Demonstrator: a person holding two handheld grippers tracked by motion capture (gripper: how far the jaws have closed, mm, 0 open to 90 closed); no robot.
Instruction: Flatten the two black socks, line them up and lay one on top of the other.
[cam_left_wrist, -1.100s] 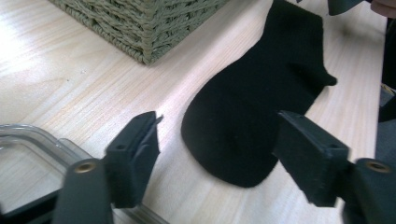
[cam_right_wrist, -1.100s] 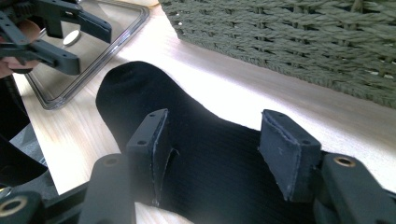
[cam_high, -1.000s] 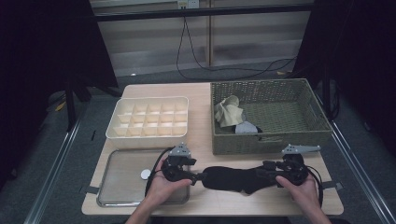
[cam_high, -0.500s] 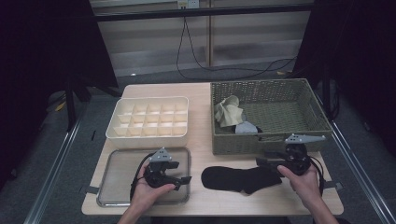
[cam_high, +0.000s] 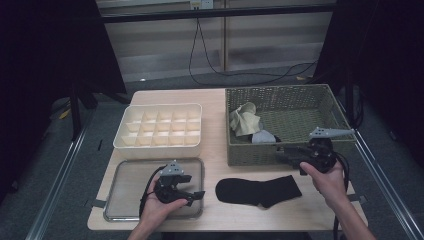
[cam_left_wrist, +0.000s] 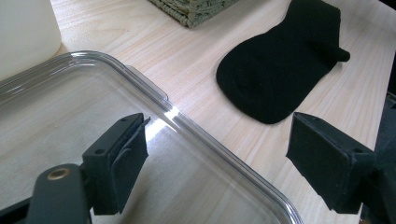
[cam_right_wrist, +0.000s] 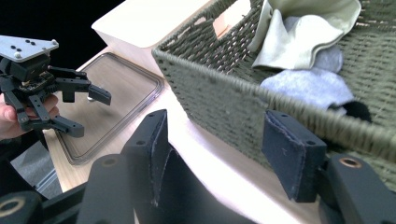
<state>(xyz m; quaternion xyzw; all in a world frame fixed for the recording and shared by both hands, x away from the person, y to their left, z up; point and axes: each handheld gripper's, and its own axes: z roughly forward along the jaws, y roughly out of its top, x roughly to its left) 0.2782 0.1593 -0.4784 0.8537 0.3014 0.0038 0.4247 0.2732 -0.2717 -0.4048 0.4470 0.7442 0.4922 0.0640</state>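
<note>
While both grippers stand apart and empty, we judge one sock (cam_high: 259, 191) laid out flat near the tabletop's front edge. Our left gripper (cam_high: 192, 195) hovers over the clear tray (cam_high: 127, 176); our right gripper (cam_high: 281, 155) faces the basket (cam_high: 295, 100), where more socks (cam_high: 246, 120) wait.

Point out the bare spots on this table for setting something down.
Bare wood between the clear tray and the black sock, and behind the compartment box. The wicker basket corner holding cloths is crowded.
</note>
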